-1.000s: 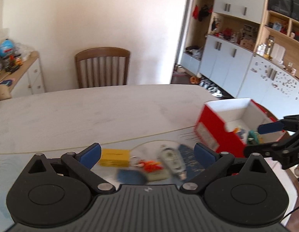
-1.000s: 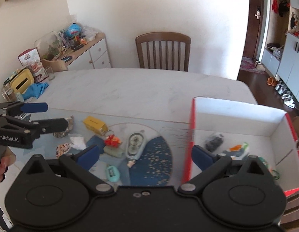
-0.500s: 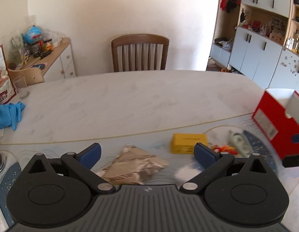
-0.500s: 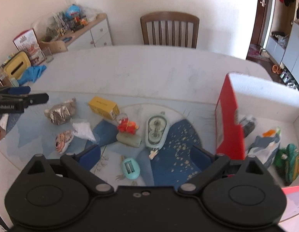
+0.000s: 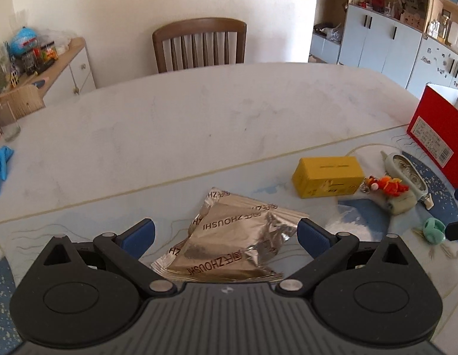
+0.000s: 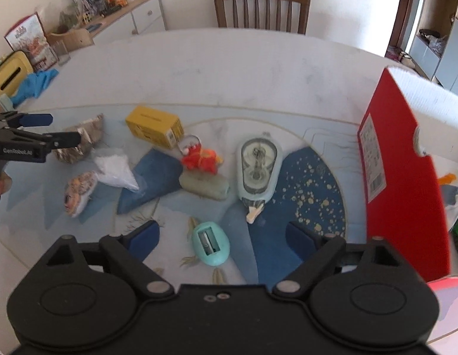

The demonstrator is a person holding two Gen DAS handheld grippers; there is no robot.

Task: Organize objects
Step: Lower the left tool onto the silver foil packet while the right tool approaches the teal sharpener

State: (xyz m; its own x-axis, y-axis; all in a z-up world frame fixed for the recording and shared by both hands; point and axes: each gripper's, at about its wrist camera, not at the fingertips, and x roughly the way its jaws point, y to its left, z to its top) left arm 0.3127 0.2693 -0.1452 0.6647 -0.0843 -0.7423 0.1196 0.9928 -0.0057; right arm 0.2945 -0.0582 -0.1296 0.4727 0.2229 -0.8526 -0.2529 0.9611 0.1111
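My left gripper (image 5: 226,232) is open, its jaws on either side of a silver foil packet (image 5: 237,239) that lies on the mat; from the right wrist view this gripper (image 6: 55,130) is at the packet (image 6: 80,145). My right gripper (image 6: 221,235) is open and empty, low over a teal egg-shaped sharpener (image 6: 210,243). A yellow box (image 6: 154,126), a red toy keychain (image 6: 200,158), a correction tape dispenser (image 6: 256,170), a pale green bar (image 6: 204,184), a white plastic bag (image 6: 115,171) and a patterned pouch (image 6: 78,190) lie on the mat. A red box (image 6: 403,177) stands at right.
A wooden chair (image 6: 261,9) stands at the table's far side. A sideboard with clutter (image 5: 36,68) is at the far left. A glass (image 5: 9,124), a blue cloth (image 6: 36,84) and a yellow tissue box (image 6: 9,75) sit on the table's left end. Cabinets (image 5: 391,38) line the right wall.
My left gripper has swung left from the red box and come down around the foil packet. My right gripper has moved left and lower, from over the red box to the teal sharpener.
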